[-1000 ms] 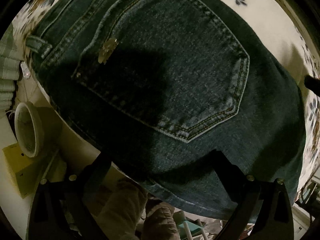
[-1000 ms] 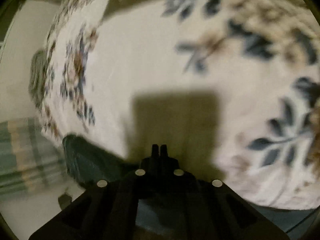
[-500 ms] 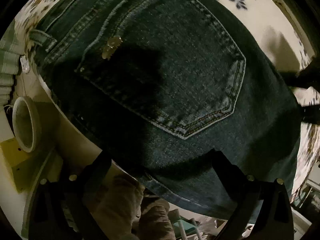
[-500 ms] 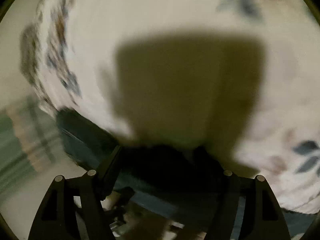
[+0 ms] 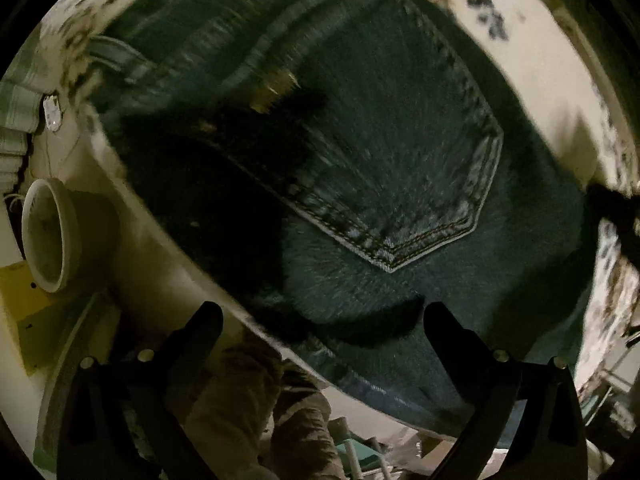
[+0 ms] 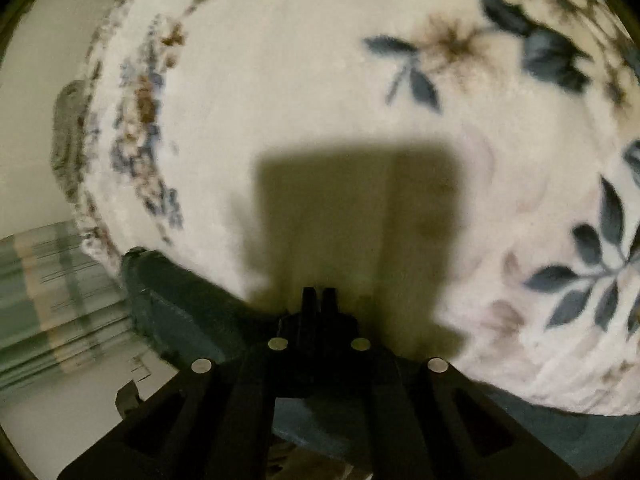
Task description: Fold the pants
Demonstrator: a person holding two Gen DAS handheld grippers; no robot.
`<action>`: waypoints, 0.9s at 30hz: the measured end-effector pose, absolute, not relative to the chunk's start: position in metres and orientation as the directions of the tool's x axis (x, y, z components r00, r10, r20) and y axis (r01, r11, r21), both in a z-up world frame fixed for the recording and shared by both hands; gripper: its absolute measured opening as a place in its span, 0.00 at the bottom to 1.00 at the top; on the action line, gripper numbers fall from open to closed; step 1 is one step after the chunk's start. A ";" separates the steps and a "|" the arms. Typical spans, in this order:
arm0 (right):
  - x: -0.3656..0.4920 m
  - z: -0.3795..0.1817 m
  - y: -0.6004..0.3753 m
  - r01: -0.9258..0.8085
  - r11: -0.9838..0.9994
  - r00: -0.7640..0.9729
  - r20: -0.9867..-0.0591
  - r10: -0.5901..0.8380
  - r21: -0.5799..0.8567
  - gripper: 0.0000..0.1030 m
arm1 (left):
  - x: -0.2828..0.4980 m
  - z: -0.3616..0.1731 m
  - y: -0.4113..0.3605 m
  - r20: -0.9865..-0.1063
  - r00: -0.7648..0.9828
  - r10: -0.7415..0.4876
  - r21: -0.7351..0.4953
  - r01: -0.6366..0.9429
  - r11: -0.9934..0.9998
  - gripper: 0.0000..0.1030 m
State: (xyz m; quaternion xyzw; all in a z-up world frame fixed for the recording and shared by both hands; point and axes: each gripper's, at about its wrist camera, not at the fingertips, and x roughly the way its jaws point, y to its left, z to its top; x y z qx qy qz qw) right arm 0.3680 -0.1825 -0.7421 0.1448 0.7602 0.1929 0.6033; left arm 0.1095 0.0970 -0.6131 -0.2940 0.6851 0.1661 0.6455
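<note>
Dark blue jeans (image 5: 400,152) lie folded on a cream floral blanket (image 5: 532,48), back pocket (image 5: 420,184) up, at the bed's near edge. My left gripper (image 5: 320,320) is open and empty, its fingers (image 5: 444,324) straddling the jeans' near hem. In the right wrist view my right gripper (image 6: 319,296) is shut, fingertips together, above the blanket (image 6: 320,100) just past the jeans' edge (image 6: 180,304). I see no cloth between its fingers. The right gripper also shows as a dark blur at the right edge of the left wrist view (image 5: 612,208).
A white round cup-like object (image 5: 52,236) and a yellow box (image 5: 24,300) sit below the bed edge at left. Striped green-beige fabric (image 6: 44,300) lies beside the bed. A person's tan trouser leg (image 5: 248,412) is beneath the left gripper.
My right gripper opened half a second ago and has shut again, lifting away from the blanket. My left gripper has drawn back slightly, still open; its view is motion-blurred.
</note>
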 end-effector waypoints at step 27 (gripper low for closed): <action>0.126 -0.789 -0.374 0.774 0.560 -0.071 -0.838 0.542 0.297 0.22 | 0.100 -0.611 0.145 -0.966 0.178 -0.186 -0.255 -0.766 0.591 0.35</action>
